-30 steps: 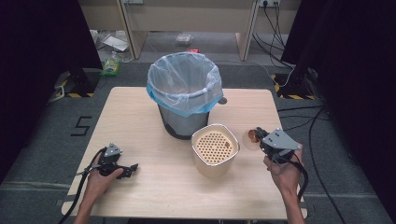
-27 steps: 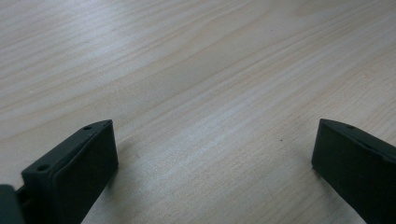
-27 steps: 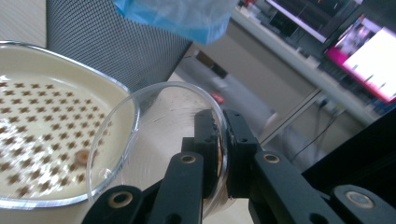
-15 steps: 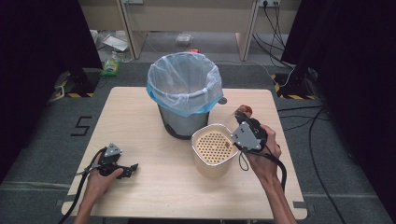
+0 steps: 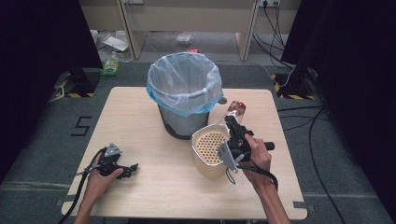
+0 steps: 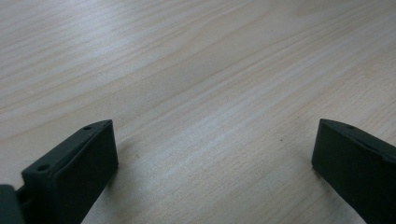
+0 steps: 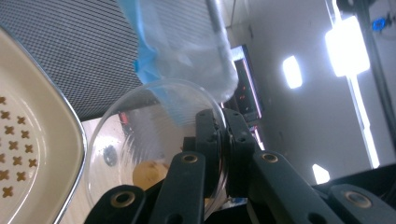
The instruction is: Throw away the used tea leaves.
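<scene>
My right gripper (image 5: 232,125) is shut on the rim of a clear bowl (image 5: 236,110), which is tipped on its side just above the far right rim of a cream perforated basket (image 5: 208,148). In the right gripper view the jaws (image 7: 219,128) pinch the clear bowl (image 7: 149,116) by its edge, and a yellowish piece (image 7: 147,173) lies inside it. The cream basket (image 7: 28,140) is at the left there. My left gripper (image 5: 127,169) rests on the table (image 5: 140,112) near its front left. Its jaws (image 6: 215,158) stand open over bare wood.
A grey mesh bin (image 5: 184,95) lined with a clear and blue bag stands at the table's middle back, right behind the basket. In the right gripper view the bin's mesh wall (image 7: 70,46) and bag edge (image 7: 187,51) are close above the bowl.
My right hand has carried the bowl leftward from the table's right side to the basket's far rim and tipped it. The left gripper has stayed still.
</scene>
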Motion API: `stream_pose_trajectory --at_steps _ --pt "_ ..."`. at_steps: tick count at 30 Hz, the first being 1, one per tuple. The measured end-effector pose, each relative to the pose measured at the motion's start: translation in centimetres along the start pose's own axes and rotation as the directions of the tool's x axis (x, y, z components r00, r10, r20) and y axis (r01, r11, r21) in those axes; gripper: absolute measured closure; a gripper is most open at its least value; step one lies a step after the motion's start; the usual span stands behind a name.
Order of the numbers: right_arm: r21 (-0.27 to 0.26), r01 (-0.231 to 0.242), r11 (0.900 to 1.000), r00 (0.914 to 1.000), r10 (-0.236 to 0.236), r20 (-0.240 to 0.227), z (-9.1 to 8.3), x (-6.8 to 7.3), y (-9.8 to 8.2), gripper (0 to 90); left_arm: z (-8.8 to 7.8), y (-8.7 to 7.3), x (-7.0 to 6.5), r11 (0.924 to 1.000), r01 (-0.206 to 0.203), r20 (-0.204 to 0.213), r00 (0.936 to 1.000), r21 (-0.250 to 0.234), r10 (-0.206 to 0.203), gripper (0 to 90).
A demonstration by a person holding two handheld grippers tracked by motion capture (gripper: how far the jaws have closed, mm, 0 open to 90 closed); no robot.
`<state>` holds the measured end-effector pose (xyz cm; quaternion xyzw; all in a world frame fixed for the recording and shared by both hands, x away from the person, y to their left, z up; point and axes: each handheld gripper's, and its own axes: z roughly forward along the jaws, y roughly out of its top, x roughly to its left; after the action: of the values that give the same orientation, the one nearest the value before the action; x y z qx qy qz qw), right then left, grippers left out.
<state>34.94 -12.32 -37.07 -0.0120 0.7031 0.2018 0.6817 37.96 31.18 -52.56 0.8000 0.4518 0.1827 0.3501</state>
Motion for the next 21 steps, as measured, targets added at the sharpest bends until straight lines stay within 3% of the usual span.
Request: stream_pose_trajectory --at_steps 1,2,3,7,9,11,12,17,21 --pt "0.000 0.000 1.000 1.0000 0.000 0.000 0.0 0.0 0.0 87.1 0.0 0.0 0.0 1.0000 0.000 0.000 1.0000 0.000 0.000 0.0" --pt "-0.010 0.027 1.000 0.9995 -0.027 0.015 0.0 0.2 0.2 87.4 0.0 0.0 0.0 1.0000 0.000 0.000 1.0000 0.000 0.000 0.0" --pt "-0.002 0.068 0.998 0.9977 -0.068 0.002 0.3 0.8 0.4 87.2 0.0 0.0 0.0 1.0000 0.000 0.000 1.0000 0.000 0.000 0.0" --pt "-0.016 0.087 0.996 0.9960 -0.087 0.023 0.3 1.5 0.6 87.5 0.0 0.0 0.0 1.0000 0.000 0.000 1.0000 0.000 0.000 0.0" --pt "-0.014 0.151 0.988 0.9875 -0.150 0.048 0.4 2.3 0.8 87.5 0.0 0.0 0.0 1.0000 -0.001 0.000 1.0000 0.000 0.001 0.0" --pt "-0.017 0.168 0.986 0.9840 -0.167 0.062 0.5 2.5 0.9 87.5 0.0 0.0 0.0 1.0000 0.000 0.000 1.0000 -0.001 0.000 0.0" --pt "-0.016 0.210 0.978 0.9756 -0.208 0.070 0.6 3.0 1.0 87.5 0.0 0.0 0.0 1.0000 0.000 0.000 1.0000 0.000 0.000 0.0" --pt "-0.007 0.235 0.972 0.9703 -0.234 0.063 1.1 3.7 0.8 87.5 0.0 0.0 0.0 1.0000 0.000 0.000 1.0000 -0.001 0.000 0.0" --pt "-0.008 0.243 0.970 0.9664 -0.241 0.090 0.9 3.8 0.8 87.5 0.0 0.0 0.0 1.0000 0.000 0.000 1.0000 -0.001 0.000 0.0"
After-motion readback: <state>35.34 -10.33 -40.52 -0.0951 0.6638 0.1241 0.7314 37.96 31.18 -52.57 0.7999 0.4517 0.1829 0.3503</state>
